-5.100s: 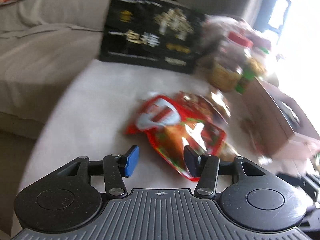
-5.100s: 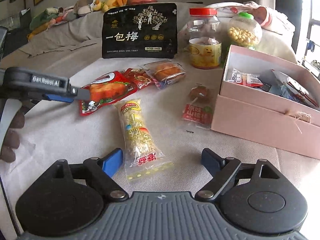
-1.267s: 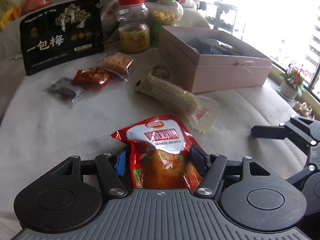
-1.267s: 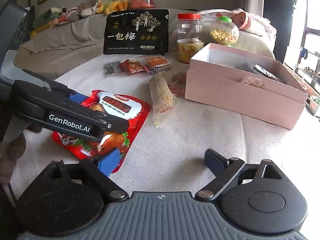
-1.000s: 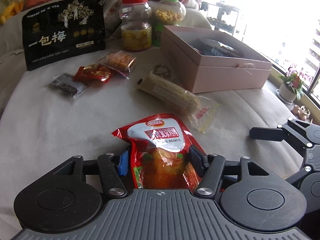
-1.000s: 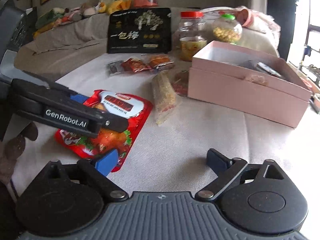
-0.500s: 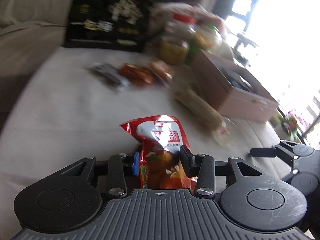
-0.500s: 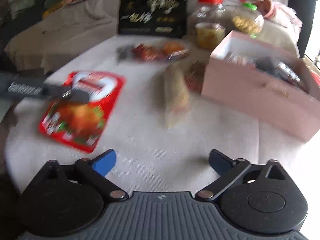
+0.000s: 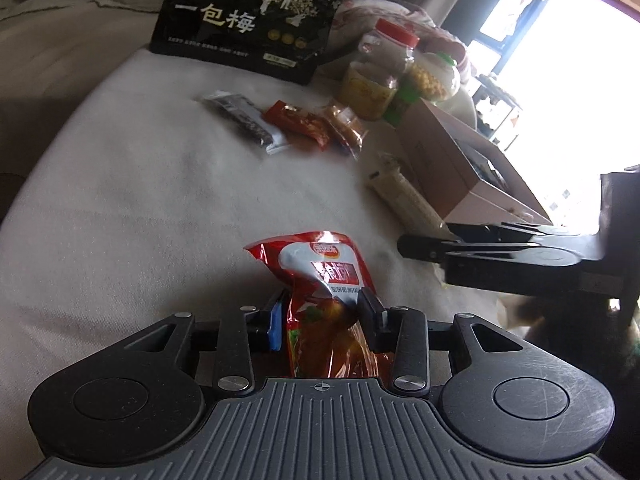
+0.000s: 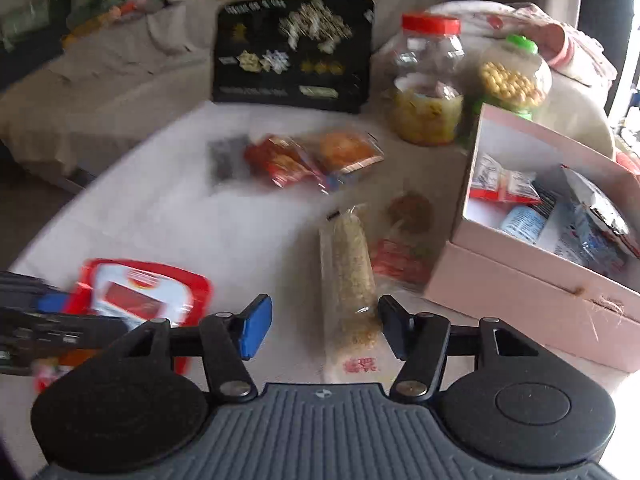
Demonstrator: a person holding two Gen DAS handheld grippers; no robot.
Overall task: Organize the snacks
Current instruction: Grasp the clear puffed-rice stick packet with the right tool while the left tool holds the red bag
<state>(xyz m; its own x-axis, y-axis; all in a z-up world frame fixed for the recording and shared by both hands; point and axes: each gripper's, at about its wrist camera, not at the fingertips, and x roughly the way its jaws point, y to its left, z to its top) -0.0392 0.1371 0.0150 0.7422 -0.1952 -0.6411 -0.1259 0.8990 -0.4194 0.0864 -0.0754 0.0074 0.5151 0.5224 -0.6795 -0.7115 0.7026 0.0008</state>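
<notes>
My left gripper [image 9: 320, 314] is shut on a red snack bag [image 9: 326, 280], which stands up crumpled between the fingers, above the pale cloth. The bag also shows in the right wrist view [image 10: 132, 292] at the left. My right gripper [image 10: 324, 328] is open over a long clear pack of yellow puffed snack [image 10: 350, 280], which lies between its fingers. The open pink box [image 10: 532, 300] holds several packets at the right. The right gripper shows in the left wrist view [image 9: 500, 256] at the right.
A big black bag [image 10: 292, 54] stands at the back, with a red-lidded jar [image 10: 428, 80] and a green-lidded jar [image 10: 514, 76] beside it. Small packets [image 10: 296, 158] lie mid-table. A round red-labelled packet [image 10: 404, 236] lies against the box.
My left gripper has closed tighter on the red bag and turned left. My right gripper has moved forward over the long snack pack, its fingers narrower than before.
</notes>
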